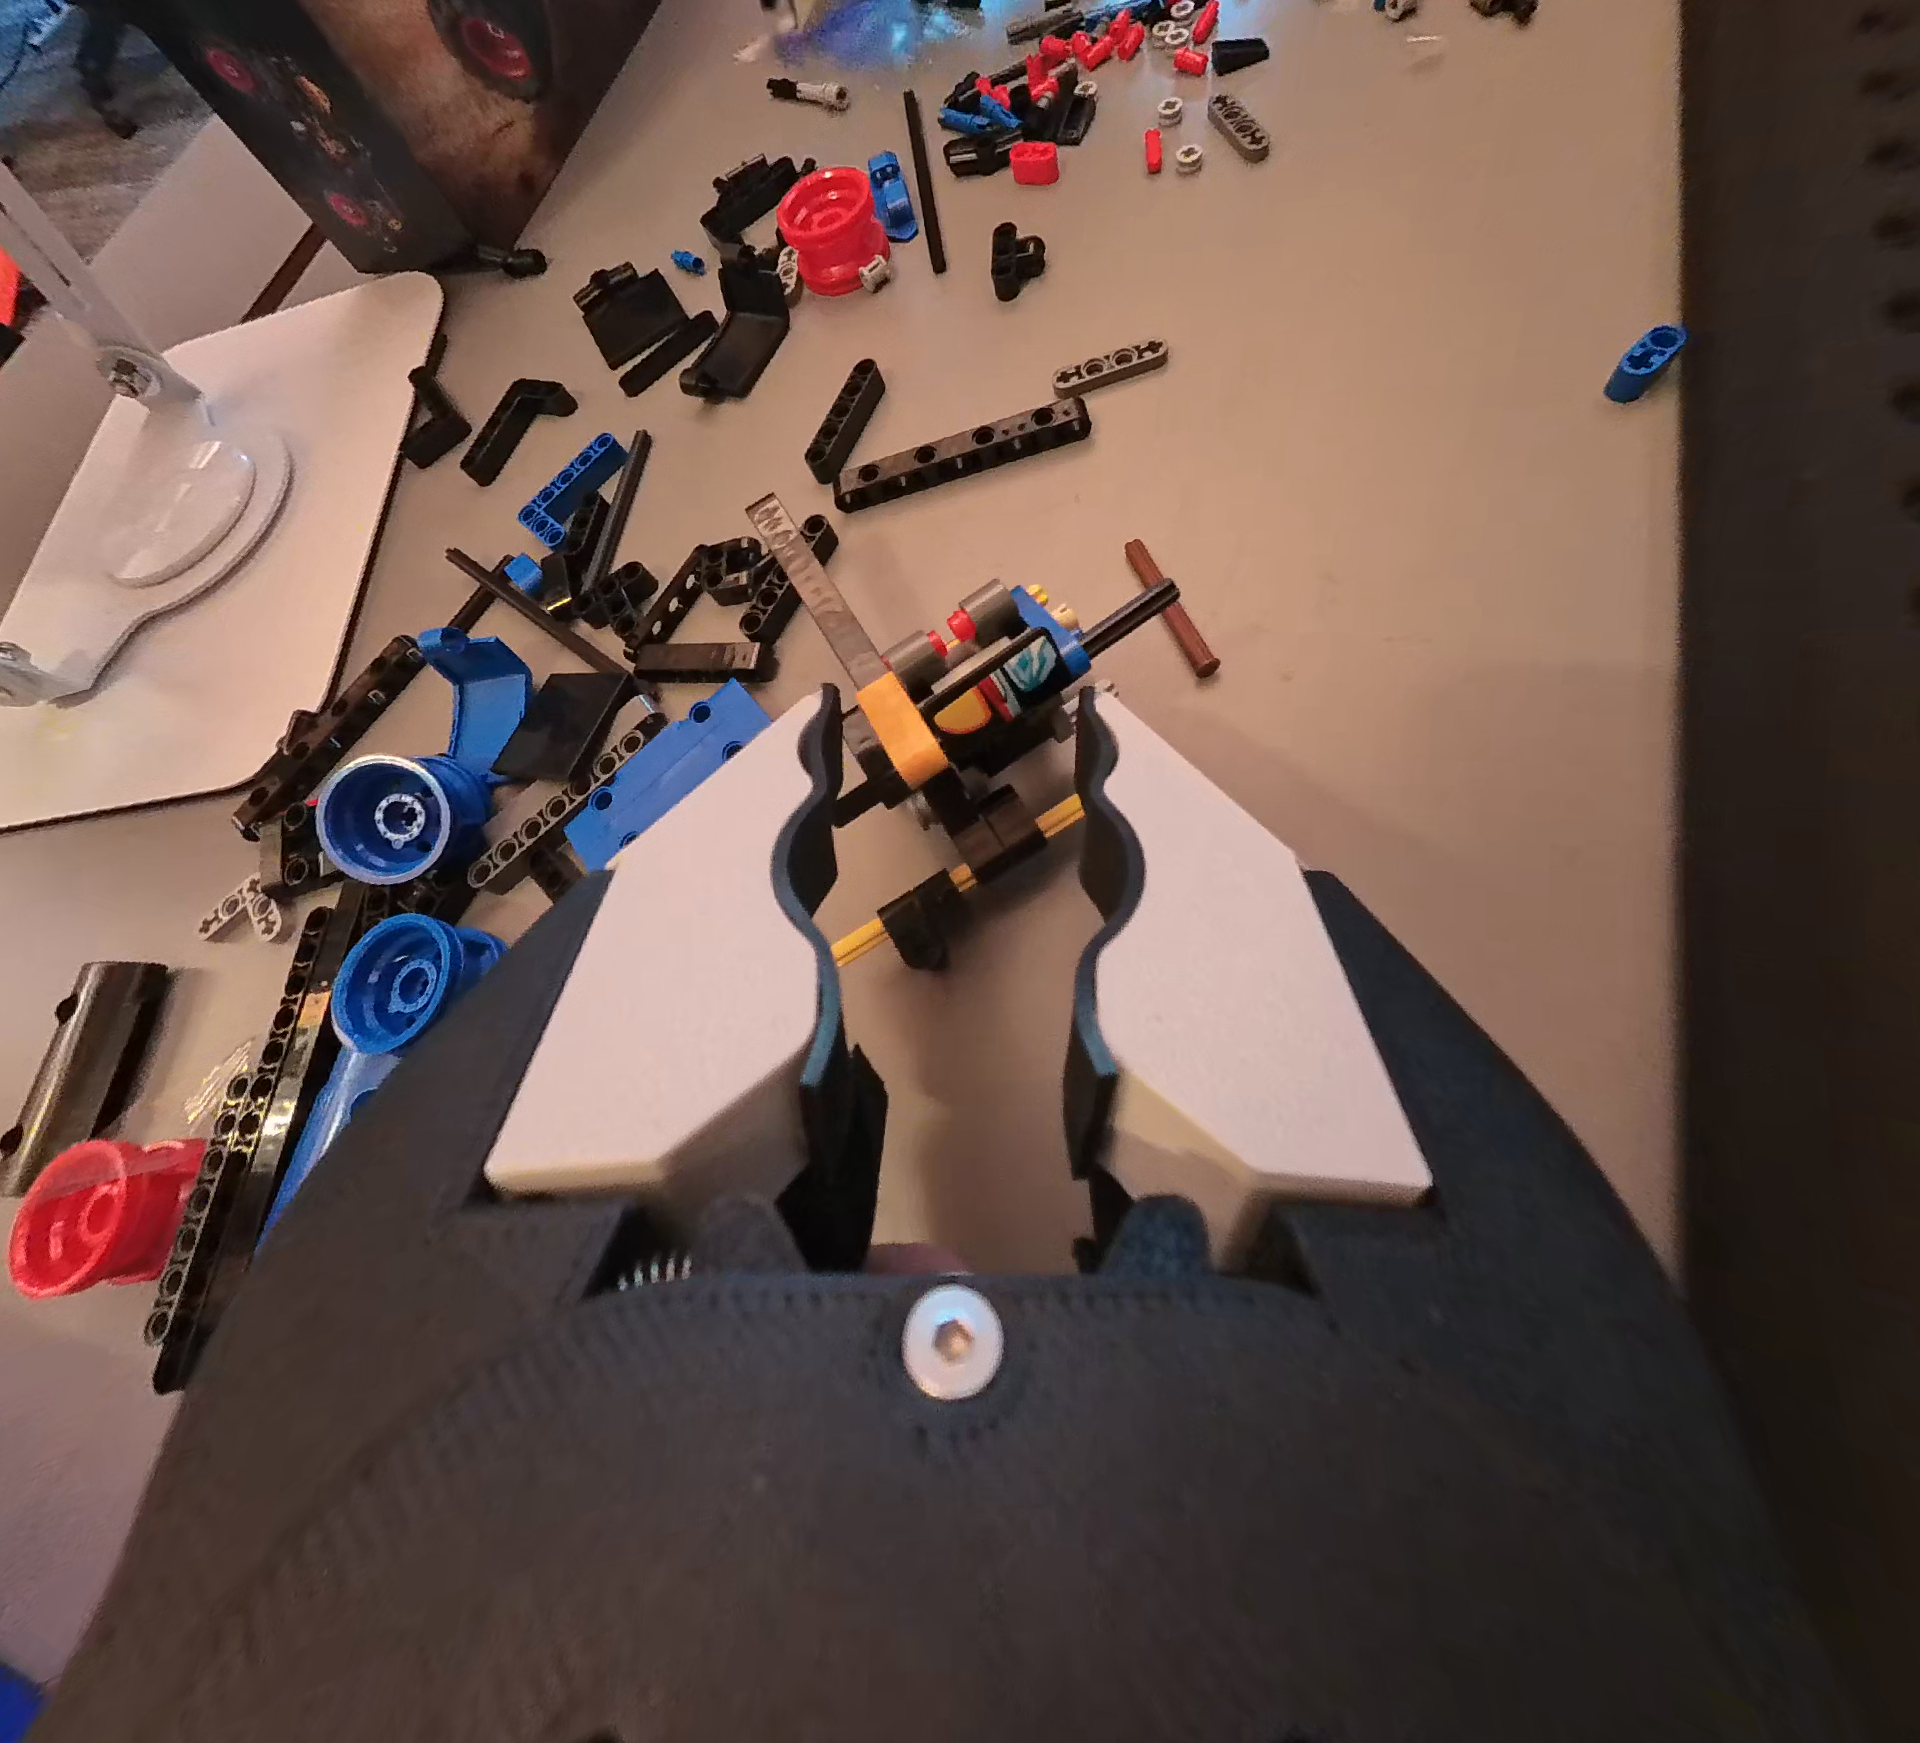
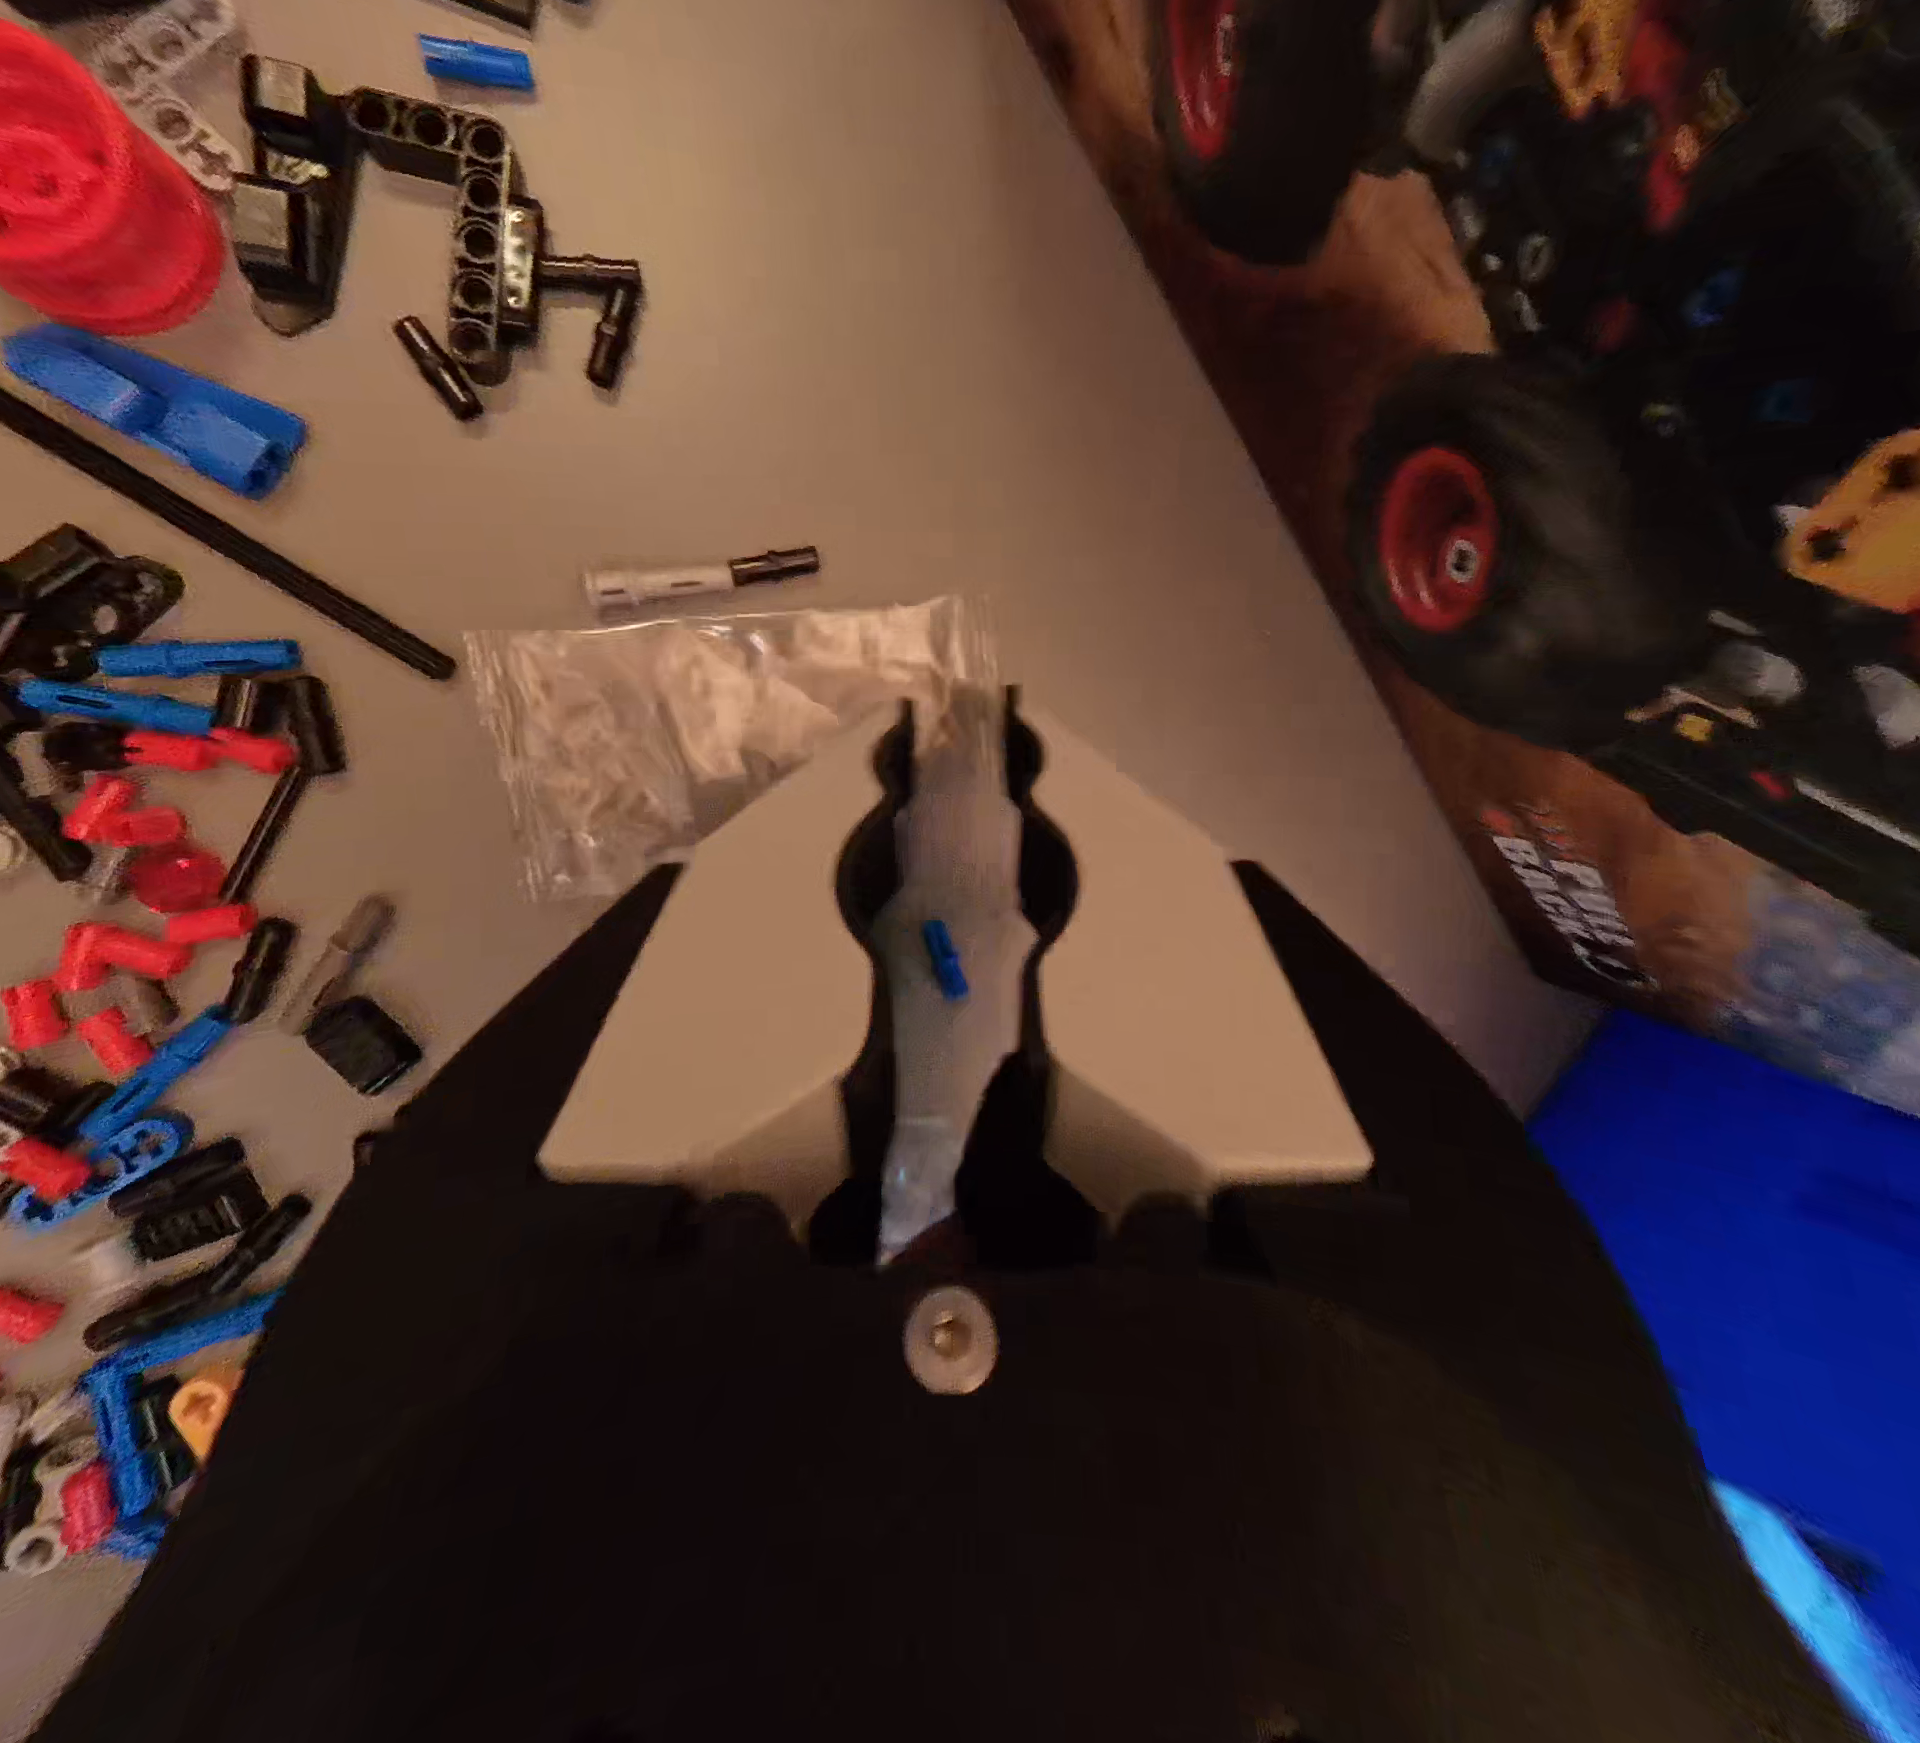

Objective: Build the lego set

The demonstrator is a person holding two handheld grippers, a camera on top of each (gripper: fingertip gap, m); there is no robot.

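In the left wrist view a small partly built assembly [image 1: 1023,675] of black, grey, blue and yellow-orange parts rests on the table, with a black axle sticking out and a yellow axle [image 1: 852,947] across its near end. My left gripper [image 1: 956,706] is open around it. The left finger is close to the yellow-orange part and a gap shows at the right finger. In the right wrist view my right gripper [image 2: 958,706] is closed narrow on a corner of a clear plastic bag [image 2: 665,737]. The bag runs back between the fingers with a small blue pin [image 2: 943,959] inside it.
The set's box [image 1: 416,31] stands at the far left and close on the right in the right wrist view [image 2: 1558,343]. A white stand base [image 1: 208,498] lies left. Loose beams, blue hubs [image 1: 384,815], a red hub [image 1: 831,228], a brown axle [image 1: 1172,607] and a grey-black pin [image 2: 696,576] litter the table. There is about 35 cm between the tips of the two grippers.
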